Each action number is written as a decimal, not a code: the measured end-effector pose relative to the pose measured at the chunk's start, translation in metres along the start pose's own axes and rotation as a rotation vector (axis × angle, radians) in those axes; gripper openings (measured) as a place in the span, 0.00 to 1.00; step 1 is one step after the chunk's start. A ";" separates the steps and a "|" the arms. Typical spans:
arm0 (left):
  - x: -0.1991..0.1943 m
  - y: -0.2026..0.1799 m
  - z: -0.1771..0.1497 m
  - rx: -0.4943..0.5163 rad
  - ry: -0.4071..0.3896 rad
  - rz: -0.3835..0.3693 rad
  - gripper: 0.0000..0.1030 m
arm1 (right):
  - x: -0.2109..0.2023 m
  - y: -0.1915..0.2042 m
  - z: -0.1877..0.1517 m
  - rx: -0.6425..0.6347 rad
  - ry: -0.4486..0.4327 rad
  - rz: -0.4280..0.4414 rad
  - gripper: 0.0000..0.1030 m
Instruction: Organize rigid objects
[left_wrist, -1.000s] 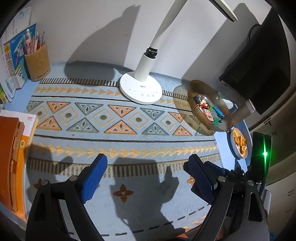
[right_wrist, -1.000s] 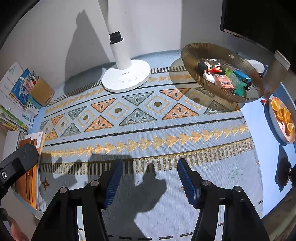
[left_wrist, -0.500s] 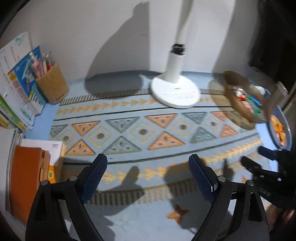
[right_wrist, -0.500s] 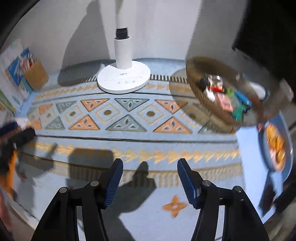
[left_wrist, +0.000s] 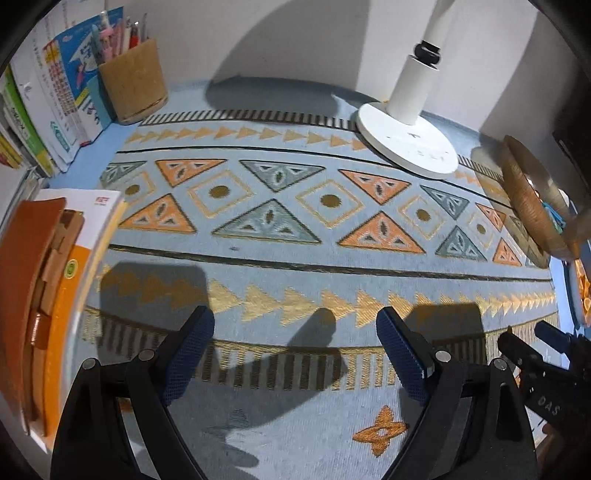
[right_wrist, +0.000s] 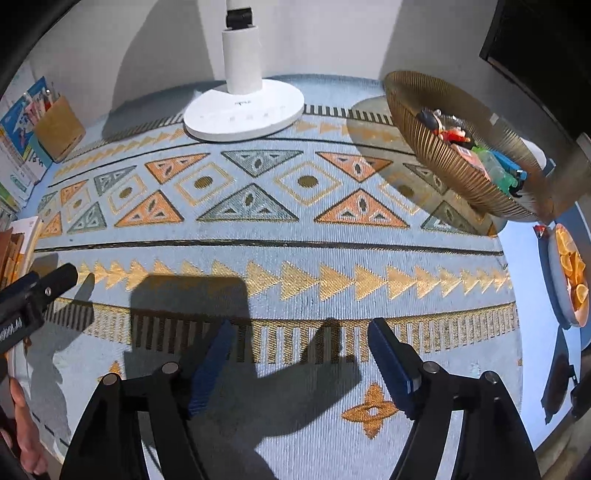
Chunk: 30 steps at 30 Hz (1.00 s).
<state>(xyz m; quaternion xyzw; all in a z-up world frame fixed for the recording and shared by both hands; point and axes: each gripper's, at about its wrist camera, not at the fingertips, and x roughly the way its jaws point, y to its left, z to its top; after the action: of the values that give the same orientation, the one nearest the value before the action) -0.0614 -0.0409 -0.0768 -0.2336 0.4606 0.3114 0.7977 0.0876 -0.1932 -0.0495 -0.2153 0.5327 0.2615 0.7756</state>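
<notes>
Gaping tongs (right_wrist: 297, 360) (both) over mat (right_wrist: 280, 254)

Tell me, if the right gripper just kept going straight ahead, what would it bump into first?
Probably the patterned mat: the open right gripper tilts down toward it, with nothing between. Skimming level instead, it would likely reach the white lamp base; depth is hard to judge.

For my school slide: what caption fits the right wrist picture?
Open right tongs hover empty over the patterned mat, facing a gold bowl of small toys beside a white lamp base.
</notes>
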 end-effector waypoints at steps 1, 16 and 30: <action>0.002 -0.003 -0.001 0.012 0.007 0.002 0.86 | 0.001 -0.001 0.000 0.007 0.004 0.000 0.72; 0.024 -0.014 -0.004 0.059 0.036 0.010 0.86 | 0.016 -0.004 0.007 0.016 0.031 -0.001 0.73; 0.030 -0.014 -0.006 0.075 0.047 0.024 0.88 | 0.029 -0.006 0.009 0.015 0.059 0.001 0.73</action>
<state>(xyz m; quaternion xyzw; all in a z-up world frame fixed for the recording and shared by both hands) -0.0436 -0.0464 -0.1051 -0.2050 0.4936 0.2978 0.7910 0.1063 -0.1866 -0.0733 -0.2170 0.5574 0.2513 0.7609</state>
